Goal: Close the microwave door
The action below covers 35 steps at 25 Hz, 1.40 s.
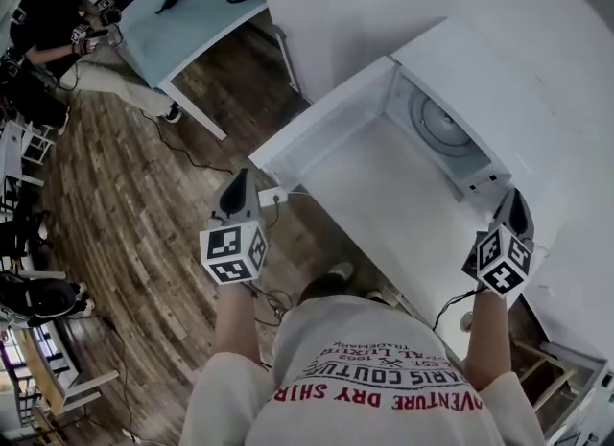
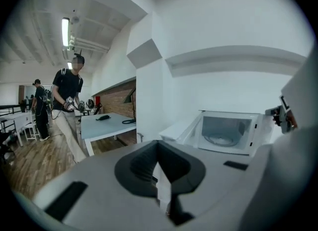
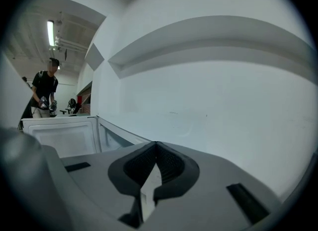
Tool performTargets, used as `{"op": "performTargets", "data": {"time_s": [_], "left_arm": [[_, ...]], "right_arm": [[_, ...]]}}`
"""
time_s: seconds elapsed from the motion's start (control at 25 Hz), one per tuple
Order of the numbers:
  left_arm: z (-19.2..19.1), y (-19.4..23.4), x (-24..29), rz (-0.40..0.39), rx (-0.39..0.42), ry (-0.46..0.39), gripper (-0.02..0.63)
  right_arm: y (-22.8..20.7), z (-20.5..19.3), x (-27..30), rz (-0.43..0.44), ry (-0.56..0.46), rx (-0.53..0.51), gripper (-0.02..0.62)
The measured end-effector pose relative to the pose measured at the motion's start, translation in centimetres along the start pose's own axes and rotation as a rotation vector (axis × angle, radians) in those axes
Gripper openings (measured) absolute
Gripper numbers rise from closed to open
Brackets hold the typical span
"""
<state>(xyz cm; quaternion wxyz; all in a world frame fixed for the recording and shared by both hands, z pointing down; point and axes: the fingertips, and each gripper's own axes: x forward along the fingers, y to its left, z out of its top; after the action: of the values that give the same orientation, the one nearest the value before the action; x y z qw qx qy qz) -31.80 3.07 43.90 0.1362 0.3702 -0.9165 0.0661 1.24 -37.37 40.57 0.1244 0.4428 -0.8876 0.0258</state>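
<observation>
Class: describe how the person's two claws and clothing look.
The left claw and right claw are grey, tapering to dark ribbed pads; each carries a cube of black-and-white square markers. The person wears a pale short-sleeved T-shirt with red lettering.

Lab-like workroom: plank floor point(image 1: 125, 214), white work table point(image 1: 201, 22), ceiling strip light point(image 2: 65, 31)

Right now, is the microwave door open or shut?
Open. The microwave door stands swung out to the left, and the cavity with its turntable is exposed in the head and left gripper views.
</observation>
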Motion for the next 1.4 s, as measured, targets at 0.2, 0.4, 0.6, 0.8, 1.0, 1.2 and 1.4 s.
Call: {"op": "performTargets", "data": {"time_s": [0.2, 0.4, 0.6, 0.8, 1.0, 1.2, 1.4], "left_arm": [[-1.6, 2.0, 3.4, 0.011, 0.008, 0.039, 0.002], [-2.5, 1.8, 4.3, -0.034, -0.009, 0.055, 0.002], [-3.0, 1.3, 4.3, -0.048, -0.078, 0.065, 0.002], [-3.3, 0.2, 3.5, -0.061, -0.122, 0.068, 0.002], [-4.1, -2.3, 1.9, -0.110, -0.168, 0.082, 0.002], [-4.4, -5.7, 0.1, -0.172, -0.159, 0.092, 0.002], [-5.0, -9.6, -1.1, -0.258, -0.155, 0.115, 0.002]], "right_arm": [[-0.2, -0.4, -0.1, -0.040, -0.012, -0.003, 0.012], [-0.1, -0.3, -0.2, -0.057, -0.027, 0.009, 0.012], [-0.3, -0.3, -0.2, -0.060, -0.031, 0.017, 0.012], [-0.3, -0.5, 0.0, -0.052, -0.024, 0.031, 0.012], [-0.4, -0.4, 0.1, -0.020, -0.020, 0.072, 0.012], [-0.5, -0.3, -0.2, 0.005, -0.020, 0.084, 0.012], [-0.2, -0.2, -0.2, 0.021, -0.012, 0.098, 0.012]]}}
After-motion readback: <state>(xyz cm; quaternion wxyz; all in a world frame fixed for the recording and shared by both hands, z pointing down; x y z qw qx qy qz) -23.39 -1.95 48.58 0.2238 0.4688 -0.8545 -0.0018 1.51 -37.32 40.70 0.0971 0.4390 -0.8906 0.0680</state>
